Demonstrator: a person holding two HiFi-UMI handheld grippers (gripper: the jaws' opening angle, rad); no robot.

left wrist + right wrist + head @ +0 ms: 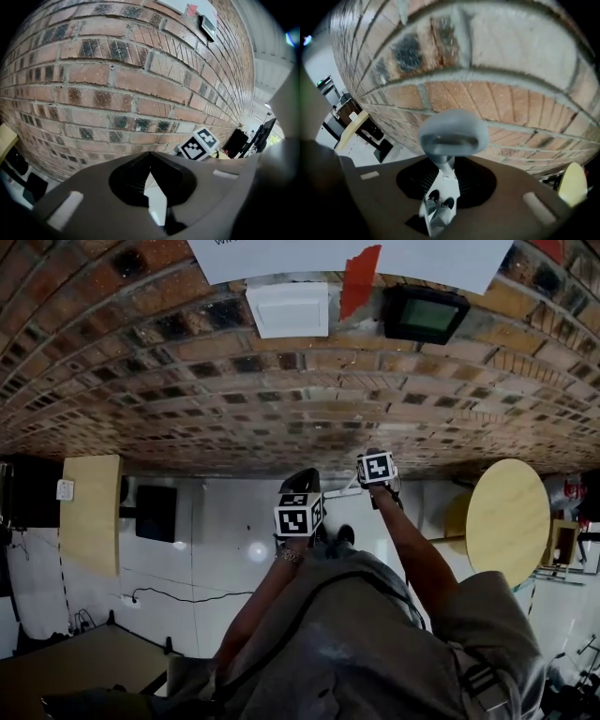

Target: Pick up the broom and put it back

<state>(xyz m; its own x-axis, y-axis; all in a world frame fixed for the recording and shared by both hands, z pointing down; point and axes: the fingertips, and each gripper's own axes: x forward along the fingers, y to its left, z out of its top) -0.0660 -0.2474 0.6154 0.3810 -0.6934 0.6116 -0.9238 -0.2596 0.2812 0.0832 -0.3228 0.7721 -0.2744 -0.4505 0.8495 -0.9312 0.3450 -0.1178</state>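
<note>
Just beyond the right gripper, the broom handle is a grey blur at its looped end. Its shaft runs down between the jaws and out of sight, and whether they grip it cannot be told. In the head view, the jaws of that gripper and the left gripper hide behind their marker cubes. High above them, the white sheet is cut by the top edge, its print unreadable.

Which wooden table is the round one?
The right table, pale wood with a curved edge all around. The left table is a rectangle.
</note>
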